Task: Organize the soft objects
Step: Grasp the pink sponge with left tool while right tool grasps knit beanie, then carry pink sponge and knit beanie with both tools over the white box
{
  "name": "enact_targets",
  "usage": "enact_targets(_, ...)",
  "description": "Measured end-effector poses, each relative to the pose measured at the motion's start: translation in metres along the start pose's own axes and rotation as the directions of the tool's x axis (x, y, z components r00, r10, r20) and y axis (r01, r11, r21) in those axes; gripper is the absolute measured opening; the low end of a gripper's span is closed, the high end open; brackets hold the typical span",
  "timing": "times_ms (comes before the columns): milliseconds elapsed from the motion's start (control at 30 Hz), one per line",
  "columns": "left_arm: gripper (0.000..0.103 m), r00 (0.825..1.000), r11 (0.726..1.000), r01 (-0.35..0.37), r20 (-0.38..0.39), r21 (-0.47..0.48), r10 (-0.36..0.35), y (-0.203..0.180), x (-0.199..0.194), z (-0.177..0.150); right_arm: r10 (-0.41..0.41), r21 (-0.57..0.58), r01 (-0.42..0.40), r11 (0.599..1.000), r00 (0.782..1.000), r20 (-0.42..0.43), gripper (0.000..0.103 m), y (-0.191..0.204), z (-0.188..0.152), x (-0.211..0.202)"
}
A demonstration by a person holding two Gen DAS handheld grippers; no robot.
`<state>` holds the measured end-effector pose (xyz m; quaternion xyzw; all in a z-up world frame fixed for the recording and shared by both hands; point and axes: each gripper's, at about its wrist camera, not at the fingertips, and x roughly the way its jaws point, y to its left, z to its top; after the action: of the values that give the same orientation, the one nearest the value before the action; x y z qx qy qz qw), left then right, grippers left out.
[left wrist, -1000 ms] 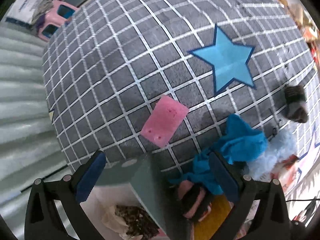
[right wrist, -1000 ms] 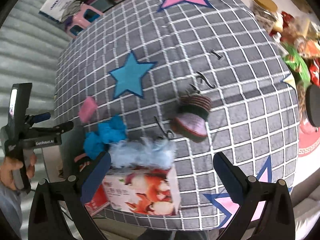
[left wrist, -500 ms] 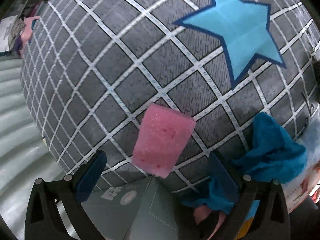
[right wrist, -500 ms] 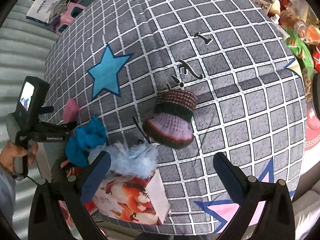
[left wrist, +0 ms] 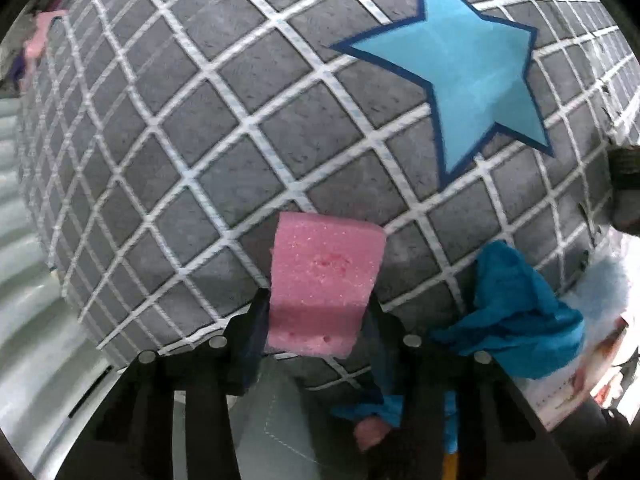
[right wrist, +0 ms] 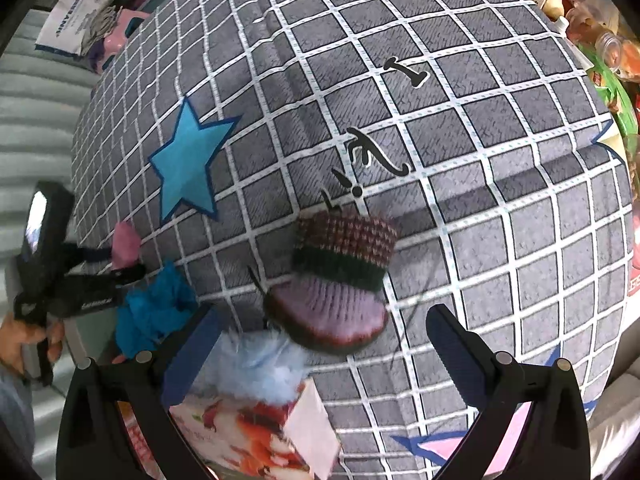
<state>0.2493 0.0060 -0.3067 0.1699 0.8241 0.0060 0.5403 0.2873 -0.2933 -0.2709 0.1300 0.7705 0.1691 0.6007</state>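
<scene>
A pink sponge (left wrist: 324, 280) lies near the edge of the grey checked cloth (left wrist: 224, 120). My left gripper (left wrist: 316, 316) is closing its jaws on it, and both pads touch its sides. From the right wrist view the same sponge (right wrist: 125, 240) shows in that gripper's tips. A knitted bootie (right wrist: 340, 276), purple with a dark green band, lies on the cloth. My right gripper (right wrist: 320, 320) hovers over it, open, with a finger on each side and apart from it.
A crumpled blue cloth (left wrist: 516, 320) and a pale blue fluffy item (right wrist: 256, 364) hang over a printed box (right wrist: 256, 436) at the table's near edge. A grey bin (left wrist: 280, 420) stands below the sponge. Snack packets (right wrist: 608, 48) crowd the far right. A hand (right wrist: 24, 340) holds the left gripper.
The left gripper came down over the pink sponge and its wide jaws closed onto the sponge's sides. The right gripper dropped closer to the knitted bootie, still open.
</scene>
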Motion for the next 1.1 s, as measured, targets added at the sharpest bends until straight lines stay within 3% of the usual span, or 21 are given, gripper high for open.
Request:
enact_targets(300, 0.047, 0.995, 0.995, 0.011, 0.099, -0.101, -0.001, 0.022, -0.027, -0.021, -0.065, -0.008, 0.065, 0.998, 0.998, -0.017, 0.103, 0.003, 0.017, 0.032)
enact_targets(433, 0.047, 0.988, 0.991, 0.021, 0.152, -0.131, -0.001, 0.025, -0.046, -0.029, -0.106, -0.029, 0.106, 0.994, 0.994, -0.013, 0.084, 0.005, 0.015, 0.036)
enact_targets(533, 0.047, 0.981, 0.990, 0.022, 0.196, -0.136, 0.005, 0.016, -0.067, -0.033, -0.127, -0.064, 0.127, 0.990, 0.992, 0.011, 0.050, 0.010, 0.014, 0.032)
enact_targets(767, 0.047, 0.955, 0.988, 0.066, 0.296, -0.143, -0.021, -0.006, -0.114, -0.050, -0.072, -0.042, 0.072, 0.996, 0.997, 0.018, 0.047, -0.003, 0.014, 0.017)
enact_targets(833, 0.047, 0.946, 0.986, 0.084, 0.321, -0.141, -0.035, -0.010, -0.124, -0.042, -0.062, -0.038, 0.063, 0.997, 0.998, 0.023, 0.047, -0.005, 0.010, 0.010)
enact_targets(1100, 0.047, 0.916, 0.985, 0.140, 0.392, -0.106, -0.088, -0.038, -0.145, -0.072, -0.024, -0.006, 0.025, 1.000, 0.998, 0.054, 0.047, -0.020, -0.015, -0.020)
